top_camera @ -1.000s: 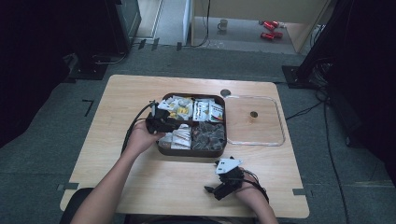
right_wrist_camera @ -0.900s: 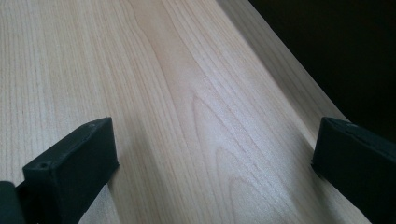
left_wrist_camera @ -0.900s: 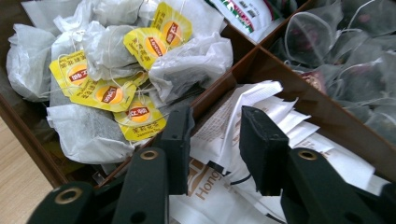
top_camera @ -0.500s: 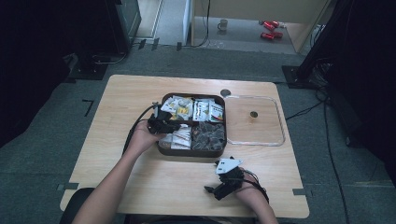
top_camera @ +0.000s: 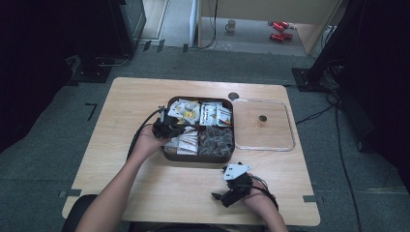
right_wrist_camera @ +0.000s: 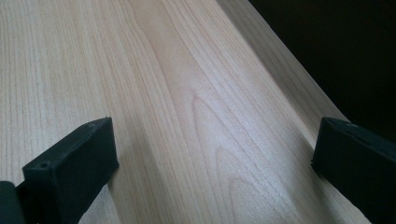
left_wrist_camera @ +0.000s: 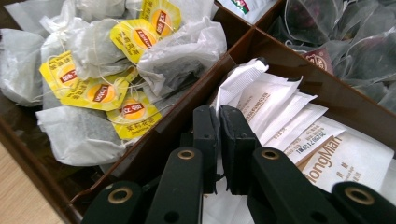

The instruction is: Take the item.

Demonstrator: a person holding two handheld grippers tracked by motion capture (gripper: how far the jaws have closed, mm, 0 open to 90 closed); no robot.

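With the left tool (left_wrist_camera: 218, 122) pinched on one white paper sachet (left_wrist_camera: 243, 79) in the near-left compartment of the brown divided box (top_camera: 199, 158) mid-bench, lift straight up, slowly, shedding neighbours; the right tool (top_camera: 227, 197) rests agape near the bench's near edge.

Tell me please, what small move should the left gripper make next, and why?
Probably a slow, straight lift. In the left gripper view the left gripper has its jaws closed on the top edge of a white sachet in the brown box, above the divider. Lifting gently should free this sachet without dragging its neighbours out.
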